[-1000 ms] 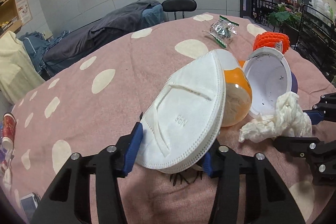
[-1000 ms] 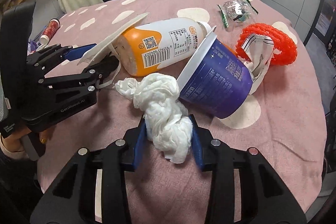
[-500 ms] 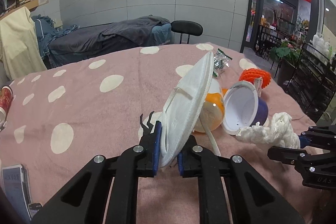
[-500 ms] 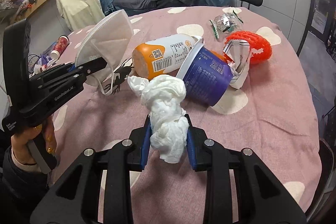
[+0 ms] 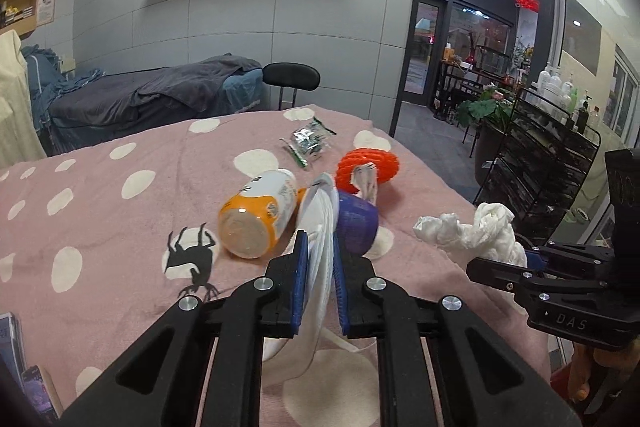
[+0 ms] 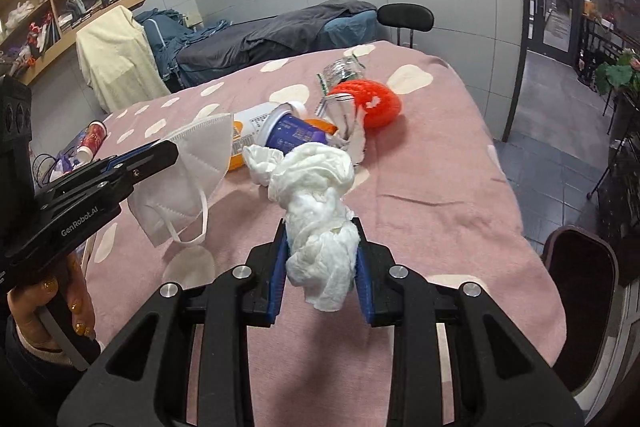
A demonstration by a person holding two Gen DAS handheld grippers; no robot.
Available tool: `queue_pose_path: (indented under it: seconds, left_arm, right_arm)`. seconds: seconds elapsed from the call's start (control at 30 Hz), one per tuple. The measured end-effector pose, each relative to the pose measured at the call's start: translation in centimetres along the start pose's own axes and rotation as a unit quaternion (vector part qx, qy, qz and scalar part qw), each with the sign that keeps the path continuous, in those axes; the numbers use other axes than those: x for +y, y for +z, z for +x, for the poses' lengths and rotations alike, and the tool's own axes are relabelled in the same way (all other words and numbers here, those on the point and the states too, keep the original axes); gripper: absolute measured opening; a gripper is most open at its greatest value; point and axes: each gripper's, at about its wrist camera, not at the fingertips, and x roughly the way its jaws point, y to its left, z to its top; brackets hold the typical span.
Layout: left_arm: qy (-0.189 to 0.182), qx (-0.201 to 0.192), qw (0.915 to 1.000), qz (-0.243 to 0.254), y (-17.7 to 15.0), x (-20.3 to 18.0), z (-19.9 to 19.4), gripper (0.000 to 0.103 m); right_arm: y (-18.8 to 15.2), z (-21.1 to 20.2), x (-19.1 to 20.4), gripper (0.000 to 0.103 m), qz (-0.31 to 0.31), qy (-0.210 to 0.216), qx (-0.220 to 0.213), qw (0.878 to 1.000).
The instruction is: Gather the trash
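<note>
Left gripper [image 5: 318, 267]: blue-padded fingers [image 5: 299, 279] clenched on a white folded face mask [image 5: 320, 251], pinched edge-on, clear of the desk. Pleated, stiff-seamed fabric; flat elastic ear loop hanging below in the right wrist view. Mask seen side-on there [image 6: 188, 171], held by the black left gripper [image 6: 160, 155].

Right gripper [image 6: 320, 267]: fingers clenched on a wad of crumpled white tissue [image 6: 316, 203], soft and twisted, bulging above the pads and lifted off the desk. Same wad seen from the left wrist view [image 5: 472, 231], at the tip of the right gripper [image 5: 516, 263].

Desk [image 5: 100, 211]: covered with a pink cloth, woven look, cream polka dots, one black animal silhouette printed near the middle.

Remaining trash clustered toward the far right part of the desk:
- plastic bottle [image 5: 256, 219] lying on its side, white body, orange band, round base facing the camera;
- purple paper cup [image 5: 356, 227] tipped over, just beside the bottle, mouth partly hidden by the mask;
- orange foam net sleeve [image 5: 368, 167], ring-shaped, with a torn white wrapper [image 5: 366, 183] against it;
- clear crinkled wrapper [image 5: 308, 143] with green trim, nearer the far edge.

A hand [image 6: 52, 303] grips the left gripper's handle at the lower left of the right wrist view.
</note>
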Motion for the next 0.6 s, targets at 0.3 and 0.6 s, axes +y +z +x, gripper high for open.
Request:
queue_pose_path:
  seconds: [0.3, 0.6]
  left_arm:
    - [-0.098, -0.004, 0.9951, 0.011, 0.3, -5.8, 0.5, 0.008]
    - [-0.188, 0.006, 0.9812, 0.045, 0.9, -12.2, 2.2, 0.008]
  right_arm:
    - [-2.0, -3.6, -6.3, 0.03, 0.074, -0.057, -0.031, 0.995]
    - [-4.2, -6.8, -14.0, 0.03, 0.156, -0.134, -0.055, 0.977]
